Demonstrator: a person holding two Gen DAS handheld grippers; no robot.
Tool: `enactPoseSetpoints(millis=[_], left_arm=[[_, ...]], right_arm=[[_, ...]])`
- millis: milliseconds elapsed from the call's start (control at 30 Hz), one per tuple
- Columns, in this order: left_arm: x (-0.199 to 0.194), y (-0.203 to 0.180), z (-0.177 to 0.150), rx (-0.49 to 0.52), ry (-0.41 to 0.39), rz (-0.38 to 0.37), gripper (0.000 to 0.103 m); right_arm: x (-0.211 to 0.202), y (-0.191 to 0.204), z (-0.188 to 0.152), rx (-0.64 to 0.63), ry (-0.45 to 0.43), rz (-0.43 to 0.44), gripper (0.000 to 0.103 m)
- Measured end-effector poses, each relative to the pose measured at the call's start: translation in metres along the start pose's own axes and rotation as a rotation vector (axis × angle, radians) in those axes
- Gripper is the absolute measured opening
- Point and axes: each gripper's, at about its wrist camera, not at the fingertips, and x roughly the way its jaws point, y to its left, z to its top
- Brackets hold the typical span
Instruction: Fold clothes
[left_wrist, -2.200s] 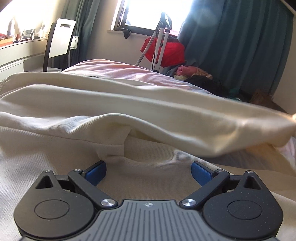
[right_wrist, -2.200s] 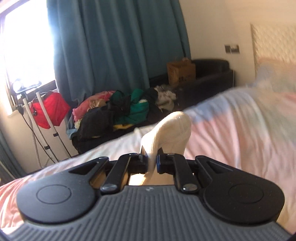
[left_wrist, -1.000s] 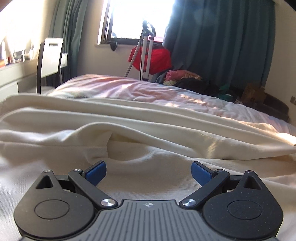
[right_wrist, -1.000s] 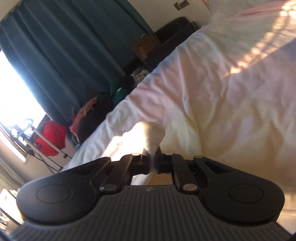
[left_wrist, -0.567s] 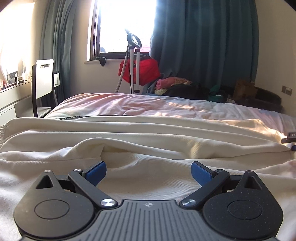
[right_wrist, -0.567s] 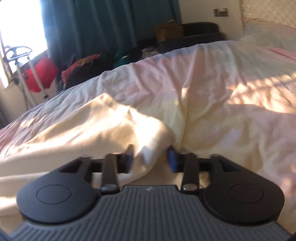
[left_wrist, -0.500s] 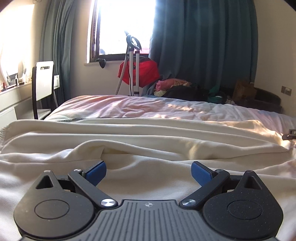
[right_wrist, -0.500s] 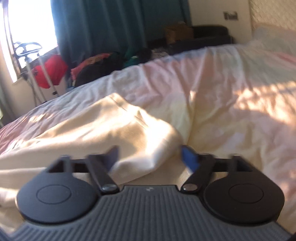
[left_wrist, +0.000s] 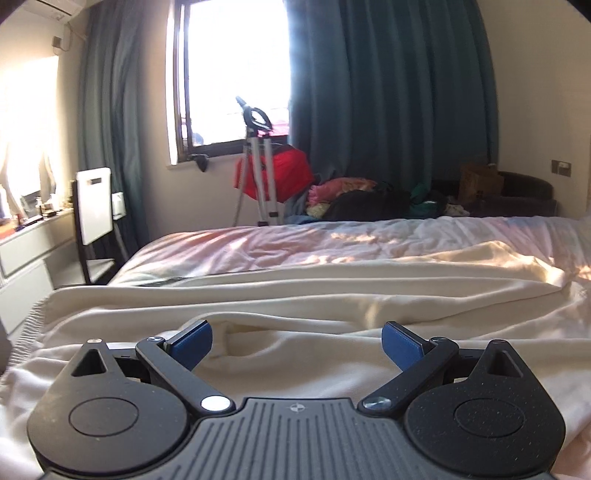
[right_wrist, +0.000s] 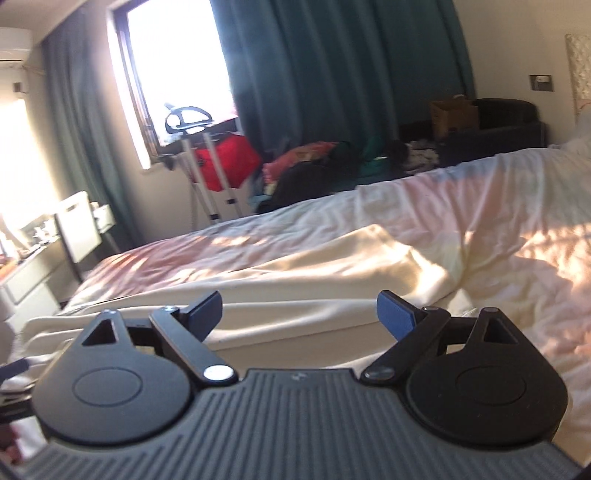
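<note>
Cream garment (left_wrist: 332, 295): folded lengthwise on bed (left_wrist: 258, 247), ahead of both jaws. Left gripper (left_wrist: 297, 341): jaws spread, empty. Right gripper (right_wrist: 298, 312): jaws just opened, spread, nothing between

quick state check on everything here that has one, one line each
left claw: open, empty
right claw: open, empty, jaws just opened
cream garment: lying loosely folded on the bed, rumpled
curtains: drawn apart, window uncovered
</note>
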Motion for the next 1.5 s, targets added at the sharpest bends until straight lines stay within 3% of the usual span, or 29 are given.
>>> enactPoseSetpoints(millis=[167, 300, 400, 533, 600, 700, 800, 967, 1133, 1333, 1500], left_arm=[[-0.026, 0.054, 0.012, -0.189, 0.062, 0.072, 0.101], [-0.041, 0.116, 0.012, -0.370, 0.147, 0.175, 0.101], [-0.062, 0.182, 0.006, -0.597, 0.153, 0.265, 0.101], [-0.083, 0.250, -0.018, -0.874, 0.144, 0.453, 0.101], [-0.090, 0.275, -0.038, -1.011, 0.153, 0.510, 0.101], [-0.095, 0.291, -0.059, -1.102, 0.195, 0.603, 0.101], [-0.099, 0.302, -0.080, -1.237, 0.222, 0.582, 0.101], [-0.104, 0.313, -0.097, -1.306, 0.262, 0.578, 0.101], [-0.091, 0.309, -0.094, -1.274, 0.304, 0.561, 0.101], [-0.085, 0.307, -0.094, -1.308, 0.297, 0.540, 0.101], [-0.080, 0.303, -0.094, -1.329, 0.294, 0.481, 0.101]], right_arm=[[-0.024, 0.008, -0.002, 0.001, -0.015, -0.002, 0.092], [-0.024, 0.004, -0.004, 0.021, -0.003, -0.023, 0.092], [-0.019, 0.001, -0.008, 0.021, 0.023, -0.043, 0.092], [-0.015, -0.002, -0.010, 0.035, 0.045, -0.040, 0.092], [-0.015, -0.002, -0.010, 0.039, 0.048, -0.048, 0.092], [-0.016, -0.001, -0.010, 0.036, 0.042, -0.076, 0.092], [-0.017, 0.000, -0.010, 0.036, 0.042, -0.130, 0.092], [-0.018, 0.010, -0.014, 0.037, 0.049, -0.185, 0.092], [-0.017, 0.022, -0.017, 0.003, 0.043, -0.192, 0.092], [-0.013, 0.025, -0.019, 0.017, 0.049, -0.182, 0.092], [-0.010, 0.024, -0.020, 0.019, 0.055, -0.168, 0.092]])
